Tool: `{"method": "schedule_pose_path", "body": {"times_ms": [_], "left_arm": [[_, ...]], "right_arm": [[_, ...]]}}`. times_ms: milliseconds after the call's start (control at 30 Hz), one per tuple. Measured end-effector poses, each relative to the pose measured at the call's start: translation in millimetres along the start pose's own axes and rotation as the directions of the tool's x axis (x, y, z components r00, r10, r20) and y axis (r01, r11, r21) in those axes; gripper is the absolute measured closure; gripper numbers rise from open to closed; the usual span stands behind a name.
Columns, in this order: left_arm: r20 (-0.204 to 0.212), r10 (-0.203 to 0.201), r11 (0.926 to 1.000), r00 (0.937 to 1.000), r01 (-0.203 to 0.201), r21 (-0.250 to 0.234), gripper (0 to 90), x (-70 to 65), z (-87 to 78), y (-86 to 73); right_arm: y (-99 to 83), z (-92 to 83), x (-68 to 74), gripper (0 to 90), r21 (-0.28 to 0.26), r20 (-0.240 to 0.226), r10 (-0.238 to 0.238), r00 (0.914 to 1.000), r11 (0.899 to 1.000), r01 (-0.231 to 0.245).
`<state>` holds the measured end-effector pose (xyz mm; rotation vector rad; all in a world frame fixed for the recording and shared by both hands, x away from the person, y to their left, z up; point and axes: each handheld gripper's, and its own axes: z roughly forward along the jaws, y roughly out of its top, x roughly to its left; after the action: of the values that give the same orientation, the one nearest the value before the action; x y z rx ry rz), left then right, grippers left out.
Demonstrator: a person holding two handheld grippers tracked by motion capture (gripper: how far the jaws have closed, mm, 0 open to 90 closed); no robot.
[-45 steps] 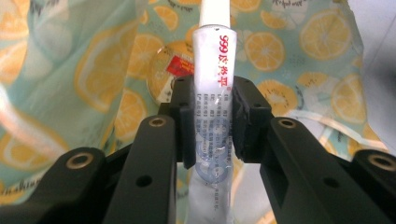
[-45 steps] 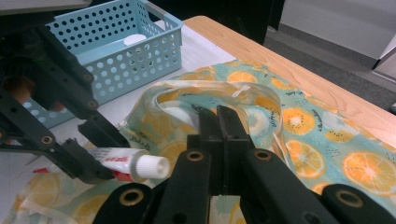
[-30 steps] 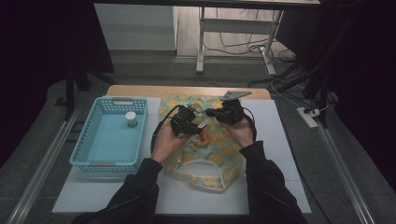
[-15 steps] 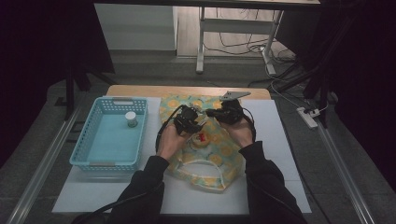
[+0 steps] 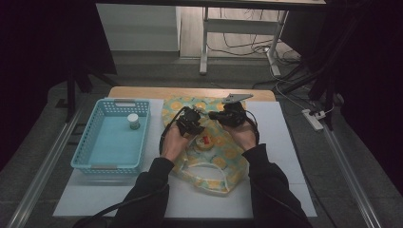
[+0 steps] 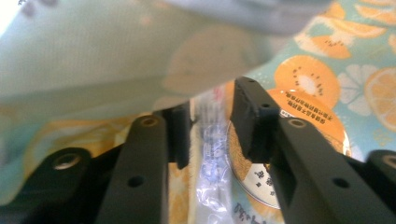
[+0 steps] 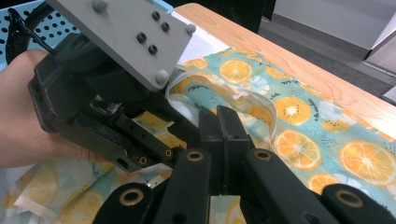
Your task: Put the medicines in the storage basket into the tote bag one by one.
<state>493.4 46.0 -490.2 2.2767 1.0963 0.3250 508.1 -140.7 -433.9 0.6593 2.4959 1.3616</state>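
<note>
The left gripper (image 5: 194, 124) has dipped, jaws just widening around a crinkly clear packet (image 6: 212, 154). The right gripper (image 5: 219, 115) pinches the soft orange-print bag (image 5: 223, 156) mid-table.

One fruit-print bag (image 5: 223, 156) lies on one table (image 5: 285, 142). One blue basket (image 5: 90, 152) holds one small white jar (image 5: 133, 121). One round snack packet (image 6: 299, 140) shows inside the bag. Two tools, the left tool (image 5: 196, 124) and right tool (image 5: 215, 115), work there.
</note>
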Motion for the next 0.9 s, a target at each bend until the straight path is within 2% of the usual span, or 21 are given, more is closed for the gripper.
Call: {"method": "schedule_pose_path", "body": {"times_ms": [167, 233, 367, 433, 667, 900], "left_arm": [[0.011, 0.033, 0.9995, 0.9994, -0.033, 0.004, 56.1, -1.3, -5.2, -0.2], [0.024, 0.031, 0.9995, 0.9992, -0.031, 0.005, 51.5, -1.7, -7.7, -0.2], [0.071, 0.031, 0.9995, 0.997, -0.031, -0.003, 43.0, -2.1, -14.7, -1.0], [0.086, 0.044, 0.999, 0.9953, -0.044, -0.007, 37.4, -3.0, -18.5, -1.7], [0.173, 0.05, 0.9984, 0.9836, -0.044, -0.035, 21.6, -3.1, -32.7, -7.2], [0.234, 0.035, 0.9981, 0.9716, -0.022, -0.058, 13.4, -2.5, -42.4, -16.1]], "right_arm": [[0.3, -1.4, -0.4, 90.0, -0.008, 0.001, 0.001, 1.0, 1.0, -0.001], [0.3, -1.8, -0.7, 90.0, -0.01, 0.001, 0.002, 1.0, 1.0, -0.002], [0.0, -1.6, -1.0, 90.0, -0.01, 0.0, 0.002, 1.0, 1.0, -0.002], [0.0, -1.6, -0.7, 90.0, -0.008, -0.003, 0.003, 1.0, 1.0, -0.003], [0.5, -1.8, -0.2, 90.0, -0.008, -0.012, -0.001, 0.9999, 1.0, 0.001], [0.7, -2.3, -0.3, 90.0, -0.006, -0.018, 0.001, 0.9998, 1.0, -0.001]]}}
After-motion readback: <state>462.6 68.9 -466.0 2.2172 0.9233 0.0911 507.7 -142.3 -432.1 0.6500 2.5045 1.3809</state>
